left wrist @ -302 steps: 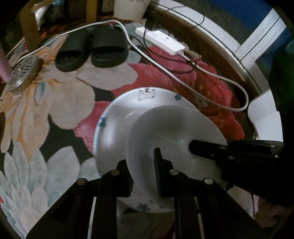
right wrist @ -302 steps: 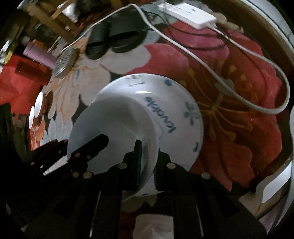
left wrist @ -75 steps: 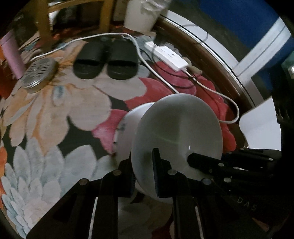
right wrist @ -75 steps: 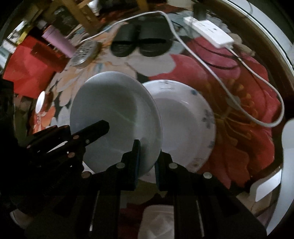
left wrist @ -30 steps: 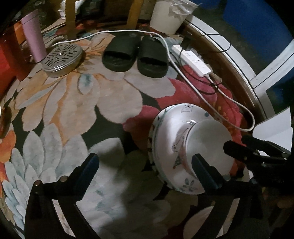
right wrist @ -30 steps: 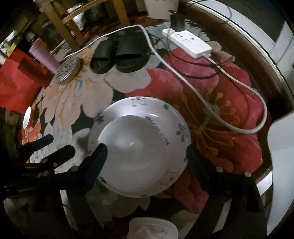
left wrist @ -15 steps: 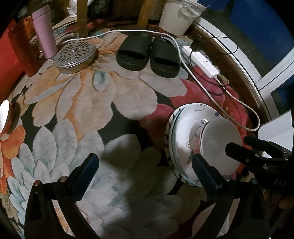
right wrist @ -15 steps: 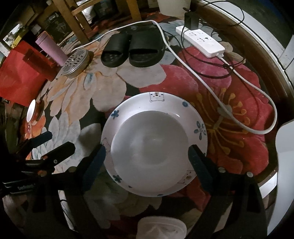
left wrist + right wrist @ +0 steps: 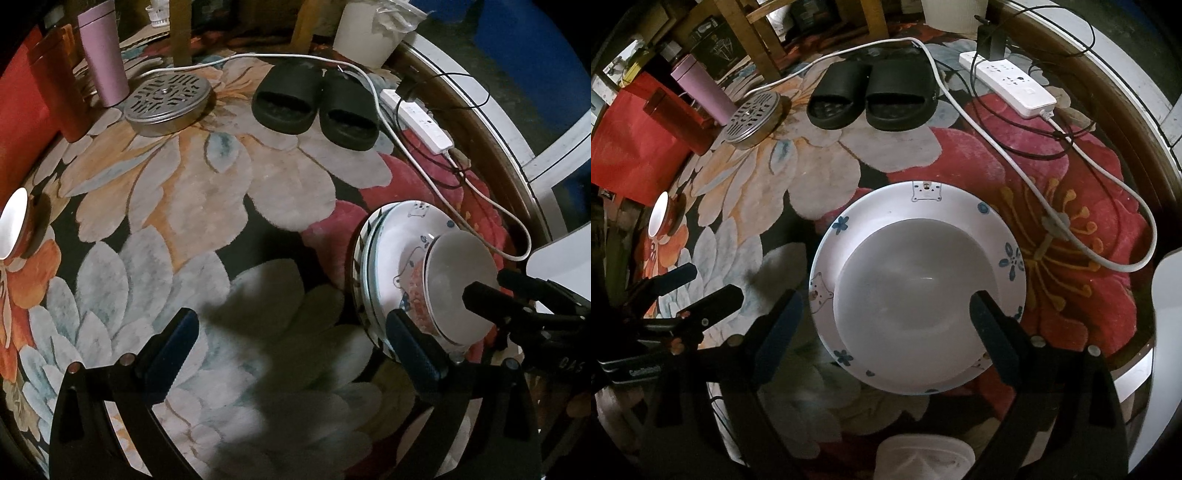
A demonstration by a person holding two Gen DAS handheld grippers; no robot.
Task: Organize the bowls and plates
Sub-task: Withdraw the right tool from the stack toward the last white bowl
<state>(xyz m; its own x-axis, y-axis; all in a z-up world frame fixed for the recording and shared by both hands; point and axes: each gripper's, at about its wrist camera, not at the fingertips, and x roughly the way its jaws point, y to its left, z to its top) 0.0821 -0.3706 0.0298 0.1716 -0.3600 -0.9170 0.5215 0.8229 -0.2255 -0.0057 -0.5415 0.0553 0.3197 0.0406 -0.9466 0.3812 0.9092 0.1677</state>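
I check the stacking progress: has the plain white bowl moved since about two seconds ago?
Yes. The plain white bowl left the closed grippers and now rests inside the flower-patterned plate.

The plain white bowl (image 9: 916, 291) and the patterned plate (image 9: 871, 221) under it look like glazed ceramic, smooth with a soft sheen, while the floral rug (image 9: 221, 192) is a fuzzy matt pile. The round perforated tin (image 9: 168, 101) is dull brushed metal, the black slides (image 9: 314, 103) look like matt rubbery foam, and the power strip (image 9: 1008, 88) is smooth glossy white plastic. Both sets of gripper fingers (image 9: 779, 325) look like matt black plastic with ribbed pads.
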